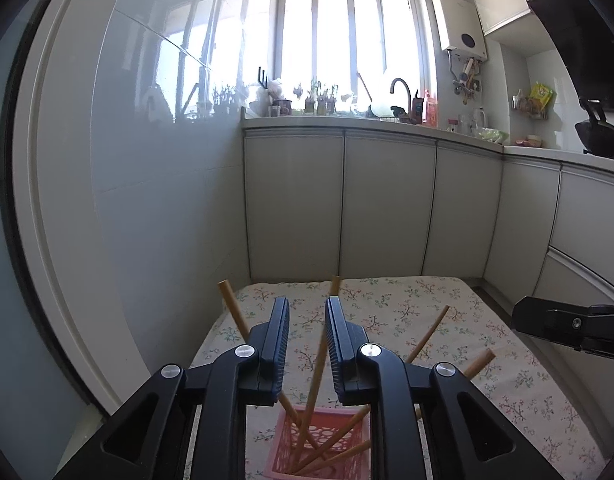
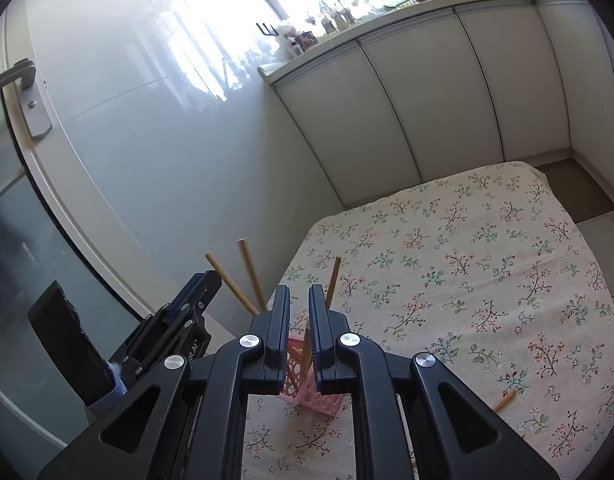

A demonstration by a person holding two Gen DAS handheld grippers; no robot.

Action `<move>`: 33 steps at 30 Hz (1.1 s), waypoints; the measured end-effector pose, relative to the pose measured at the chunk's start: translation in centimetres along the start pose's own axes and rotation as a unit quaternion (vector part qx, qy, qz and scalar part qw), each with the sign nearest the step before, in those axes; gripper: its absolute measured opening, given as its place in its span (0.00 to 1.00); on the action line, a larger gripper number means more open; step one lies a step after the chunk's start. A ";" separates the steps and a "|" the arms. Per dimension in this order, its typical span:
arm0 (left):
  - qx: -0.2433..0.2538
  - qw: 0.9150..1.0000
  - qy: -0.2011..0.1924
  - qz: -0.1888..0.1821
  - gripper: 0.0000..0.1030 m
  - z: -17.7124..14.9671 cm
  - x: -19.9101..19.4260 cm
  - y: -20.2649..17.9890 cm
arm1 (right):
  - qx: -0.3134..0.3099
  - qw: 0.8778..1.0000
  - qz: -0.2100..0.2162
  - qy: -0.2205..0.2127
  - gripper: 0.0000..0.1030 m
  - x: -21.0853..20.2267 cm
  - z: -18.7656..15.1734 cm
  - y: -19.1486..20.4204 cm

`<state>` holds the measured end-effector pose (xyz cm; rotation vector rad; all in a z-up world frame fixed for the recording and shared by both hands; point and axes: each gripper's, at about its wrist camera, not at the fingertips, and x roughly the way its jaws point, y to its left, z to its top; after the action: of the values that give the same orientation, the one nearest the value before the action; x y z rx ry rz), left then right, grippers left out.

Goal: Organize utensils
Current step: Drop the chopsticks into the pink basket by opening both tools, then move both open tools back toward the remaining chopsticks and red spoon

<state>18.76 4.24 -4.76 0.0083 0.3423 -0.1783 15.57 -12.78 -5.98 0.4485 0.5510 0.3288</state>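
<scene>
A pink perforated basket (image 1: 319, 440) stands on the floral tablecloth (image 1: 427, 320) and holds several wooden chopsticks (image 1: 319, 372) that lean outward. My left gripper (image 1: 307, 304) hovers just above it, jaws a little apart, with one chopstick rising in the gap, not pinched. In the right wrist view the basket (image 2: 319, 396) sits behind my right gripper (image 2: 299, 292), whose jaws are nearly together around a chopstick (image 2: 333, 280) without a clear grip. A loose chopstick (image 2: 505, 398) lies on the cloth to the right. The left gripper (image 2: 195, 292) shows at left.
The cloth-covered table (image 2: 467, 240) stands against a glossy white wall (image 1: 167, 200) and grey cabinet doors (image 1: 387, 200). A counter with a faucet (image 1: 401, 92), bottles and plants runs under the window. A door with a handle (image 2: 23, 80) is at the left.
</scene>
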 end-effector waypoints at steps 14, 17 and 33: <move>-0.002 0.996 0.076 -0.038 0.61 0.2 -2.7 -1.2 | -0.004 1.000 -0.030 0.006 0.45 -4.9 0.8 -1.2; 0.006 0.994 0.095 -0.048 0.69 -0.3 -3.4 -1.9 | 0.002 0.999 -0.044 0.018 0.49 -5.9 0.6 -2.3; 0.042 0.961 0.239 -0.135 0.79 -4.4 -3.0 -7.5 | 0.016 0.985 -0.131 0.115 0.63 -8.3 -2.3 -8.7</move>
<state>13.16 -2.50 -7.71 0.0896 0.8209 -0.4641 9.19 -22.86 -8.45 0.3665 0.8330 0.1199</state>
